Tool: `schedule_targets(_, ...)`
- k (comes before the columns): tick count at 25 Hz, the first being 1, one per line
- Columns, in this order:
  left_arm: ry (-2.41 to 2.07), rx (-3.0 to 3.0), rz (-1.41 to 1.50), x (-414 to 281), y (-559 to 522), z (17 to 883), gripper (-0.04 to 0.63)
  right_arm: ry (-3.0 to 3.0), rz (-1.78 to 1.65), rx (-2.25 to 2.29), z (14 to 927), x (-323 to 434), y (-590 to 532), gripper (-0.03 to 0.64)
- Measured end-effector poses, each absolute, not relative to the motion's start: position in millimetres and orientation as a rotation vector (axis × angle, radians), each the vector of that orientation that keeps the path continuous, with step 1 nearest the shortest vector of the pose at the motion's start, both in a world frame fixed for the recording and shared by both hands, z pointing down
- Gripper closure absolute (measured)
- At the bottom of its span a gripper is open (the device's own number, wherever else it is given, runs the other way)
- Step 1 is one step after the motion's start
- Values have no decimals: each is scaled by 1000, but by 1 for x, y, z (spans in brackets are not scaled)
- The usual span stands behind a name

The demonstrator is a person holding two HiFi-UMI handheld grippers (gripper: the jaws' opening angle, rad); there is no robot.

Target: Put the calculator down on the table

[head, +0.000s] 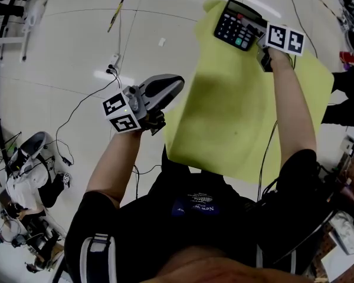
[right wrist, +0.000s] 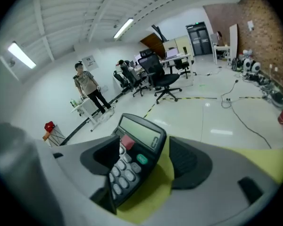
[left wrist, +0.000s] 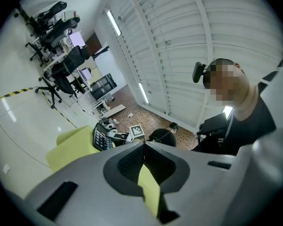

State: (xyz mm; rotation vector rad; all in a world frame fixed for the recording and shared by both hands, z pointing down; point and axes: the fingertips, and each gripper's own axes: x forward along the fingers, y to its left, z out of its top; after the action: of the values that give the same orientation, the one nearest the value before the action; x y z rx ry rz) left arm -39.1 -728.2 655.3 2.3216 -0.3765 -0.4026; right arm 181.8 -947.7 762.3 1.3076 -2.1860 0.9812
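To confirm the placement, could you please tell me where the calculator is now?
In the head view, the calculator sits at upper right on the far corner of the yellow-green table, between the open jaws of the right gripper.

A flat yellow-green table (head: 236, 117) stands on a glossy white floor (head: 59, 34). A black desk calculator with grey keys (head: 238, 26) sits at the table's far corner, its display end at the edge; whether it lies flat cannot be told. On the floor, a thin black cable (head: 97, 93) runs to a white power strip (head: 113, 61), near a yellow-and-black striped tape line (head: 120, 6).
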Motion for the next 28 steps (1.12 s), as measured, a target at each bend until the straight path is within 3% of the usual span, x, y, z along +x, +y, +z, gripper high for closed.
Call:
schedule_targets(6, -393, 2336, -389, -40, -724, 651, 589, -2355, 901, 1409, 716, 189, -929, 313)
schedule_targets(7, -395, 2341, -384, -40, -723, 649, 589, -2398, 902, 1387, 708, 186, -920, 349)
schedule_targets(9, -398, 2352, -373, -39, -721, 642, 589, -2473, 907, 1328, 694, 178, -900, 630)
schedule_targets(19, -345, 2544, -357, 7, -684, 495, 589, -2711, 836, 1185, 541, 187, -768, 630)
schedule_targets(28, -209, 2734, -326, 77, -615, 378, 589, -2859, 636, 1205, 385, 249, -641, 630)
